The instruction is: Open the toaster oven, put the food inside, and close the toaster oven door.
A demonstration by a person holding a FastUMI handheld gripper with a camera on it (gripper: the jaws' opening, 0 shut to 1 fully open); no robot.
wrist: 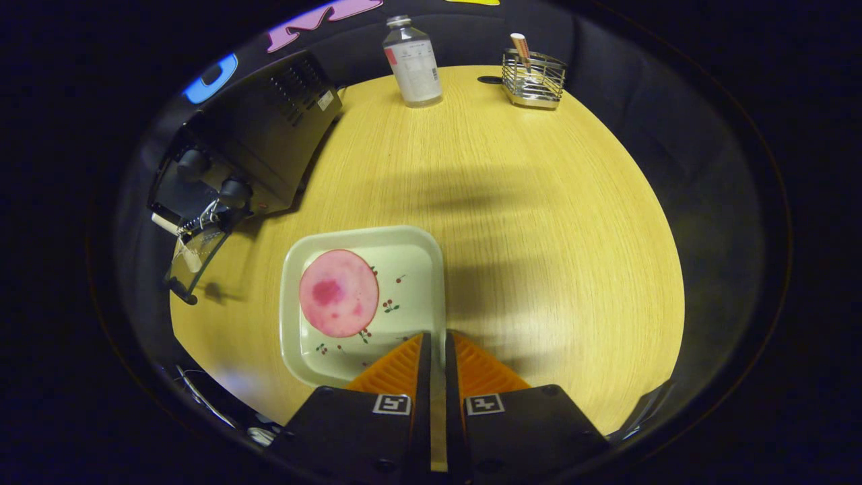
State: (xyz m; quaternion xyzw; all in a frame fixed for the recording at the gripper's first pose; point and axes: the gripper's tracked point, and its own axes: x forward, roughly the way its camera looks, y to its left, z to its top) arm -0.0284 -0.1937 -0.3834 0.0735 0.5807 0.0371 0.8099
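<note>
A: Where do we stand with the toaster oven (259, 128)?

B: As we read it, its glass door (195, 259) already hangs open, dropped down toward the surface (539, 222), so the first step looks done. The two knobs sit just above the hinge line, and we can make out a wire rack at the mouth, though the inside is too dark to judge.

A: And the food?

B: Not in yet. The pink round slice (339, 293), ham or something like it, lies flat on the cream square plate (417, 269) with the small cherry print. That plate rests on the surface just beside the open door, on the side away from the oven's body. So loading and closing are both left, which puts us about a third of the way, in our judgement.

A: What are our fingers doing?

B: The gripper (438, 347) hovers above the plate's near edge, on the side of the plate away from the oven, looking steeply down. The orange fingers (397, 370) are drawn nearly together, with only a thin slit between them, and they hold nothing. The slice lies beyond the tips, toward the oven, not between them.

A: Anything else near the plate?

B: Well beyond it, at the far rim of the surface, stand a clear bottle (412, 64) and a wire basket (533, 81) with a stick-like item in it. Both are well apart from the plate.
</note>
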